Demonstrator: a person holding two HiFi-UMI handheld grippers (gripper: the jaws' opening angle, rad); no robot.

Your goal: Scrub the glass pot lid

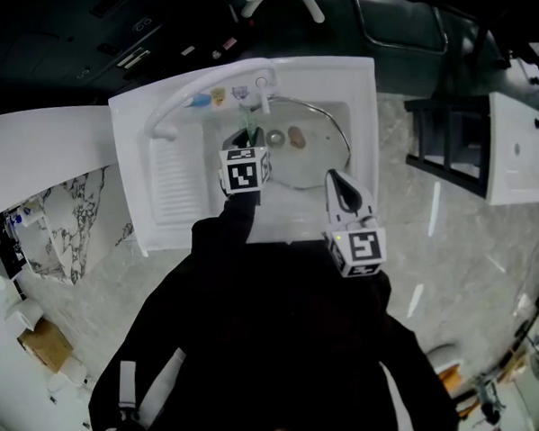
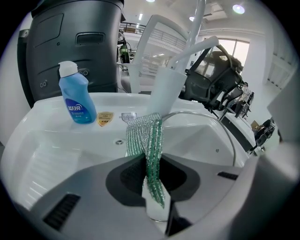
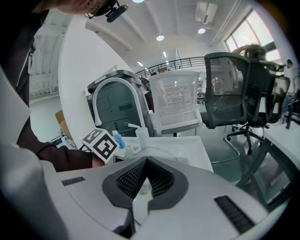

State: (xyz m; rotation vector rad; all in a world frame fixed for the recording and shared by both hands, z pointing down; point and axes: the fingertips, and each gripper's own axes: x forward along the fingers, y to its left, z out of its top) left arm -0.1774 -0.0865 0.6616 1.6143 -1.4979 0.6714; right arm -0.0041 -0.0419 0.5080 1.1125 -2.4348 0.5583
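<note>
The glass pot lid lies in the basin of the white sink, with its metal rim curving past the tap. My left gripper hangs over the lid's left side, shut on a green and silver scrubbing cloth that droops from the jaws. In its own view the left gripper pinches the cloth's end. My right gripper sits at the lid's right edge. Seen from the right gripper itself, the jaws meet on the lid's rim.
A blue soap bottle stands on the sink's back ledge beside the white tap. A ribbed drainboard fills the sink's left part. A black office chair and a second white sink stand to the right.
</note>
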